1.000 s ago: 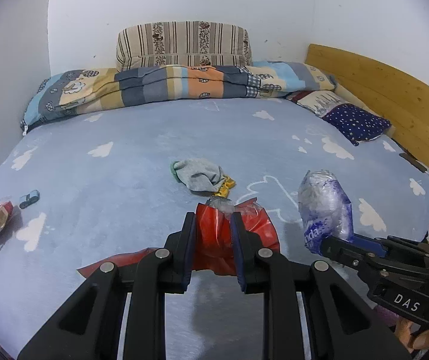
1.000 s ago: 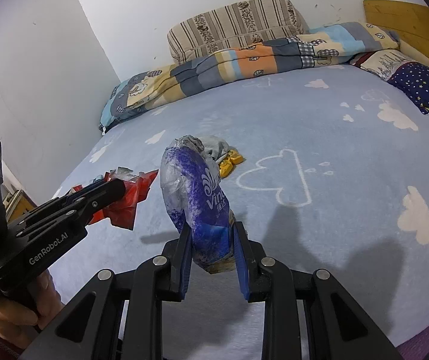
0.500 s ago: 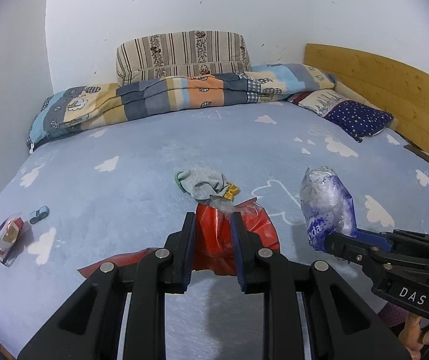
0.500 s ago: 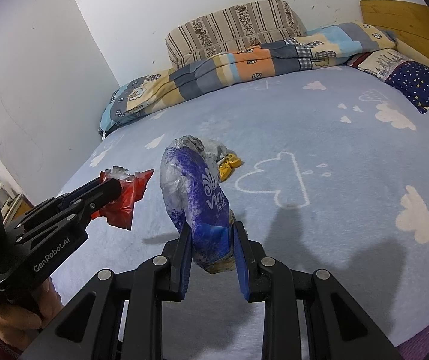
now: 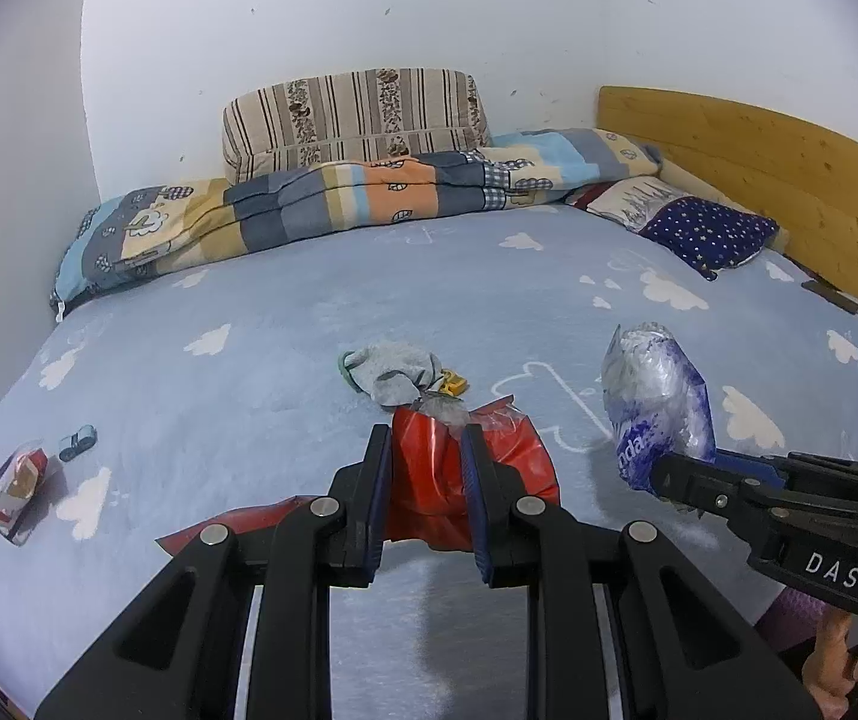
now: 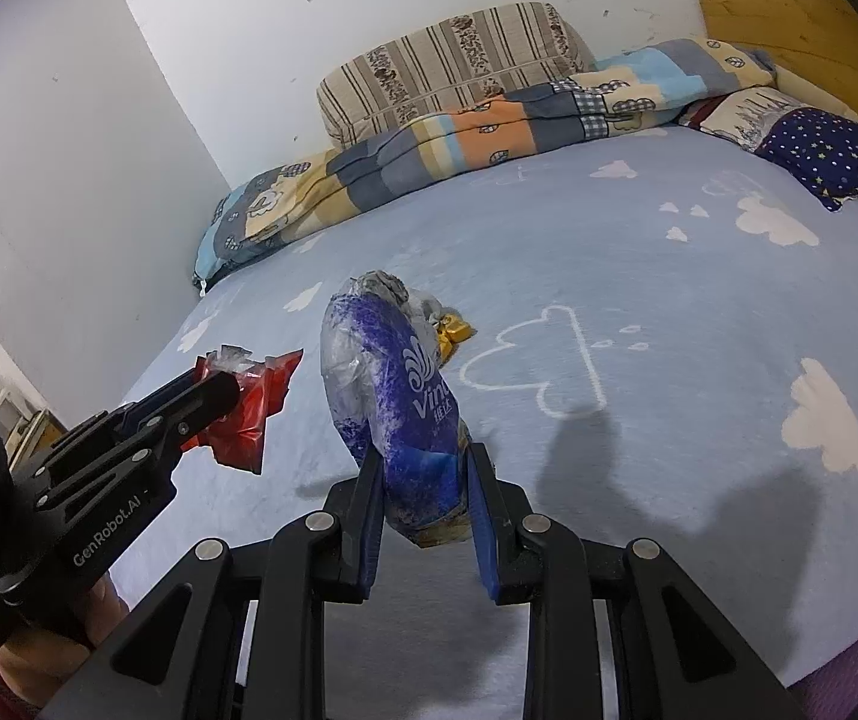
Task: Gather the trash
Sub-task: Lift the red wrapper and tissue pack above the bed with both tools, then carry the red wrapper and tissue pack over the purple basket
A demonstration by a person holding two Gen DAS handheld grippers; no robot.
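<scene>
Left tongs (image 5: pixel 423 495) clamped on red plastic bag (image 5: pixel 429 480), crumpled, held above bed (image 5: pixel 285 372), no clear long axis. Right tongs (image 6: pixel 423 510) clamped on base of blue-white wrapper (image 6: pixel 393 396), long axis upright, leaning back toward wall. Farther, on bed: one grey sock (image 5: pixel 390 372), one yellow scrap (image 5: pixel 452 384) touching it. Left edge: one small packet (image 5: pixel 15 486), one toy car (image 5: pixel 77 443). Far: two pillows, one folded quilt (image 5: pixel 333 204).
</scene>
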